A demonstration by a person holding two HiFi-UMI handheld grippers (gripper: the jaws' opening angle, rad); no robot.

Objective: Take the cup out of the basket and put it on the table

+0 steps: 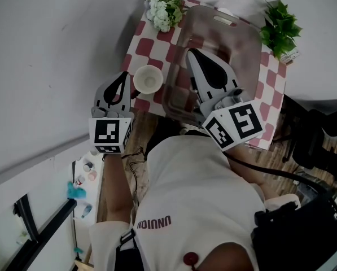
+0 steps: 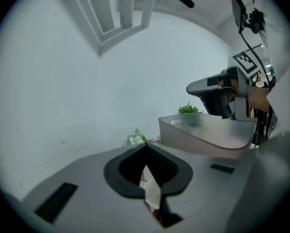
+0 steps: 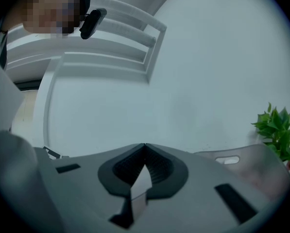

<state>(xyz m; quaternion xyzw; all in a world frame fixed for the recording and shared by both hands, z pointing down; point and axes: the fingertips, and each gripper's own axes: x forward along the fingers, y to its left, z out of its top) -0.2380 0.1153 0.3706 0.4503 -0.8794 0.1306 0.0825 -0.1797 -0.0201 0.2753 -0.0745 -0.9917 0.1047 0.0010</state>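
The white cup [image 1: 148, 79] stands upright and empty on the red-and-white checked table [image 1: 147, 43], just left of the translucent basket [image 1: 172, 75]. My left gripper [image 1: 125, 74] hovers beside the cup's left side, apart from it, with its jaws shut and nothing held. In the left gripper view the jaws [image 2: 145, 145] meet at the tips, and only a white sliver of the scene below shows through the gap behind them. My right gripper [image 1: 191, 53] hangs over the inside of the basket, shut and empty; its jaws [image 3: 145, 144] also meet at the tips.
White flowers [image 1: 163, 7] stand at the table's far left corner and a green plant [image 1: 280, 27] at the far right. The basket [image 2: 203, 130] fills most of the tabletop. A white wall lies beyond. A black chair [image 1: 315, 134] is at the right.
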